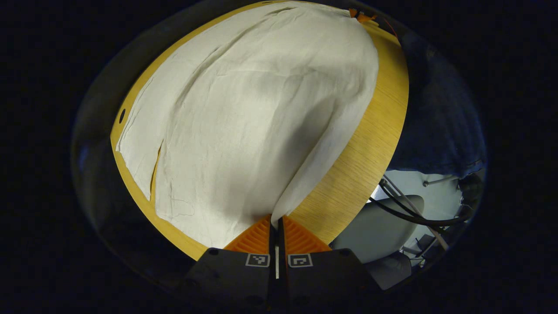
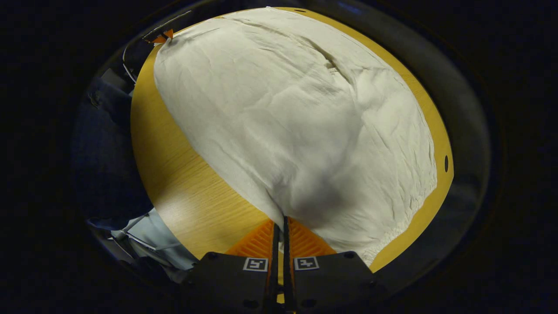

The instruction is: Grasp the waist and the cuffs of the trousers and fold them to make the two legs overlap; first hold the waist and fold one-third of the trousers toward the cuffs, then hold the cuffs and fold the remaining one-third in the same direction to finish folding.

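Note:
Cream trousers [image 1: 244, 109] lie spread over the round wooden table [image 1: 375, 144]. In the left gripper view the cuff end is nearest, with a slit between the two legs at the left. My left gripper [image 1: 275, 222] is shut on the near cuff corner, and the cloth rises in a fold from its fingertips. In the right gripper view the trousers [image 2: 296, 109] show a gathered waistband at the lower right. My right gripper [image 2: 281, 224] is shut on the waist corner, pulling up a ridge of cloth. Each gripper appears small at the far end of the other's view: the right gripper [image 1: 362, 16], the left gripper [image 2: 163, 35].
A person in dark blue clothing [image 1: 436, 109] stands by the table's edge and shows again in the right gripper view as dark clothing [image 2: 104, 144]. Black cables [image 1: 409, 213] and a grey seat [image 1: 379, 226] lie below the table. A small hole [image 2: 446, 163] marks the tabletop rim.

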